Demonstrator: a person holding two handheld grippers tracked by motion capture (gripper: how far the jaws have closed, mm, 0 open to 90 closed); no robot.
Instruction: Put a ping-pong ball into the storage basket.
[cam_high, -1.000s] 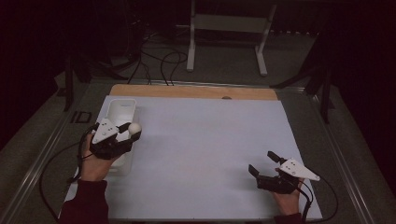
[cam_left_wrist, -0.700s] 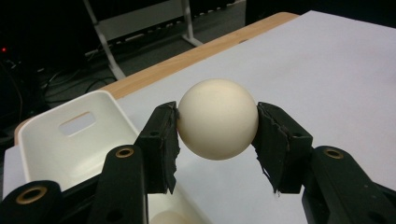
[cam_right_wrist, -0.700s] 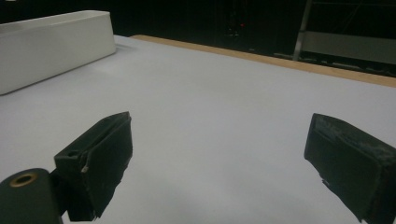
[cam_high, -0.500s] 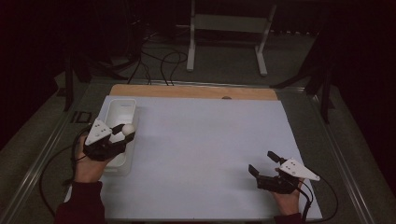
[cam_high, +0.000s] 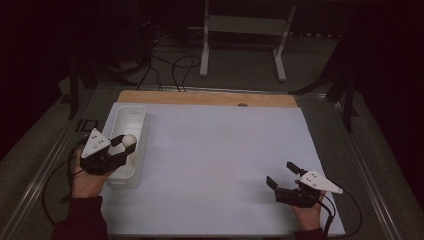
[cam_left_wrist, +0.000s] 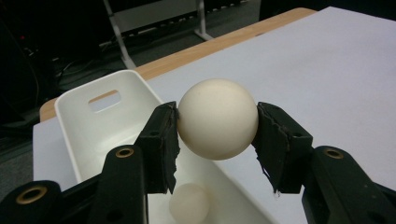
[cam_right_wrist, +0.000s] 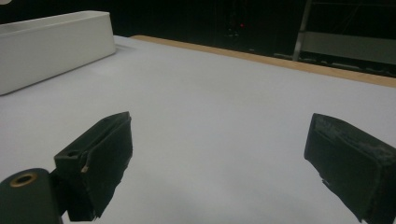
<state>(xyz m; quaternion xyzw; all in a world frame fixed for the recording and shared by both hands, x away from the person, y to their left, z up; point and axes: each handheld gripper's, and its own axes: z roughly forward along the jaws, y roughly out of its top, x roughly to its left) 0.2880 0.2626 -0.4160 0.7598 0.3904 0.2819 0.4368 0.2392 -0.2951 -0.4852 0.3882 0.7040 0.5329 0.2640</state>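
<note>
Between my left gripper's (cam_left_wrist: 217, 140) pads sits a smooth, cream-white ball (cam_left_wrist: 217, 118) — round, matte, clamped on both sides above the white bin (cam_high: 131, 120), where a second ball (cam_left_wrist: 188, 203) lies. Since a second ago that hand has drawn back toward me along the bin — my right gripper (cam_high: 283, 175) rests gaping and empty.

A round, smooth, cream-white ball (cam_left_wrist: 217, 118) is squeezed between two black jaws, up in the air over a long white plastic bin (cam_high: 131, 120). The bin sits at the table's 9 o'clock side. Another pale ball (cam_left_wrist: 188, 204) lies inside it.
</note>
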